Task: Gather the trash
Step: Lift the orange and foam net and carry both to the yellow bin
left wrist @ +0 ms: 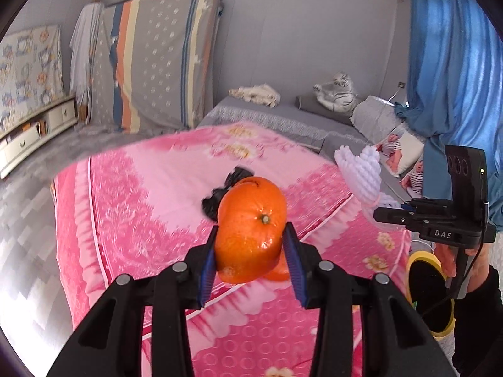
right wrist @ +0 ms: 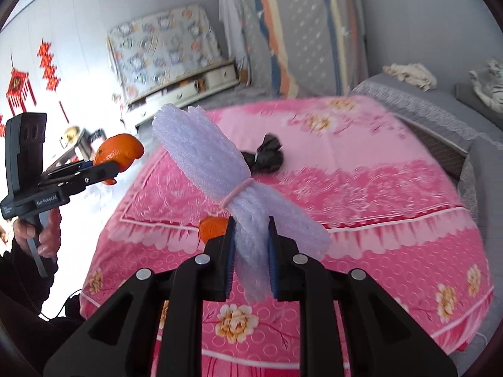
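My left gripper [left wrist: 251,248] is shut on an orange peel [left wrist: 251,229], held above the pink bedspread [left wrist: 141,220]. In the right wrist view the left gripper [right wrist: 110,166] with the peel [right wrist: 118,152] is at the left. My right gripper [right wrist: 251,248] is shut on a bundle of white foam netting [right wrist: 204,160] tied with a pink band. In the left wrist view the netting [left wrist: 361,172] is at the right. A crumpled black bag [right wrist: 265,155] lies on the bedspread; it also shows behind the peel [left wrist: 220,194]. Another bit of orange peel [right wrist: 212,227] shows beside the right gripper's fingers.
A yellow-rimmed bin with a black liner [left wrist: 430,298] stands on the floor at the bed's right side. A grey sofa bed [left wrist: 283,116] with cushions and a plush tiger [left wrist: 336,91] lies beyond. Mattresses [left wrist: 163,62] lean on the far wall. A blue curtain [left wrist: 452,62] hangs at right.
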Motion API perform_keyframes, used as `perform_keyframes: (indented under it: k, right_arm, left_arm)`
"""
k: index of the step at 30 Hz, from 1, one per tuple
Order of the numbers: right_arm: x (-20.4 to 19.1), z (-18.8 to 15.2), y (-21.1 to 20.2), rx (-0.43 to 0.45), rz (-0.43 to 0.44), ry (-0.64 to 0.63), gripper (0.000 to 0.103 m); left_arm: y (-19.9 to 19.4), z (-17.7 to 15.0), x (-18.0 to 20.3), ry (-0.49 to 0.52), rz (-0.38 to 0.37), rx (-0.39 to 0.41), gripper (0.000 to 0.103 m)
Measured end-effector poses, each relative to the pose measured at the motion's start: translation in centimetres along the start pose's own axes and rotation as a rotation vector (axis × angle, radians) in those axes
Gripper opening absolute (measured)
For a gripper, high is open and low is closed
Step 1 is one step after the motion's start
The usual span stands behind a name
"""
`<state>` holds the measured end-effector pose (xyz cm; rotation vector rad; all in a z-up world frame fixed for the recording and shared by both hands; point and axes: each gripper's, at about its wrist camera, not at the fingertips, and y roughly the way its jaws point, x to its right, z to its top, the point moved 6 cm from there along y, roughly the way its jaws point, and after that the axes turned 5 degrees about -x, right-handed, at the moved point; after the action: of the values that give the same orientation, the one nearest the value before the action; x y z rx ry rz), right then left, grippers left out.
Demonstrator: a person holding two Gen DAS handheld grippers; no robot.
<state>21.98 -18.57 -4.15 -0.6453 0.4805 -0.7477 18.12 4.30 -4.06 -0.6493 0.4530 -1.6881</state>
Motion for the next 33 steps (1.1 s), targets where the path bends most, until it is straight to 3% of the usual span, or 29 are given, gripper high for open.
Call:
perform_keyframes:
  k: [9,19,33]
  right_arm:
    - [1.4,-1.6,-7.8,0.161,-0.064,0.073,0.017]
    - [4.6,-5.4,-15.1,0.282,-0.203,0.179,0.017]
    - [10.3,-13.6,-21.5,0.357,-0.429,0.405,0.017]
  left_arm:
    - [-3.9,1.7,7.6,0.106,-0.088,0.099,0.037]
    - [-6.0,2.2,15.9,0.247,-0.210,0.158,0.037]
    - [-4.1,1.5,25.3,0.407,-0.346,0.128,0.038]
